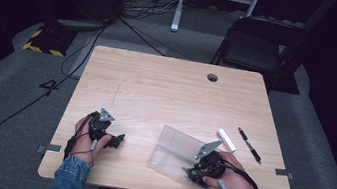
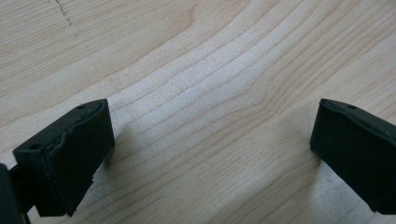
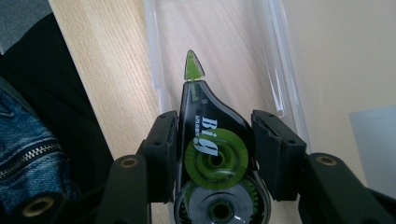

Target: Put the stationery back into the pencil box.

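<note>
Two tools: your right tool (image 3: 212, 154) grips the correction tape (image 3: 210, 144) over the clear tray (image 1: 173, 148), likely placing next, while your left tool (image 2: 210, 144) rests wide open, empty.

Pale grained wood table (image 2: 196, 70); clear glossy plastic tray (image 1: 173, 148); matt black tongs (image 3: 215, 154).

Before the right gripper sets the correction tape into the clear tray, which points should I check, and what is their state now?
1. Right gripper shut on the correction tape: ok.
2. Tape over the clear tray: ok.
3. Tray holding anything else: cannot tell.
4. Left gripper open on bare table, apart from the tray: ok.
5. White tube and pen outside the tray: ok.
</note>
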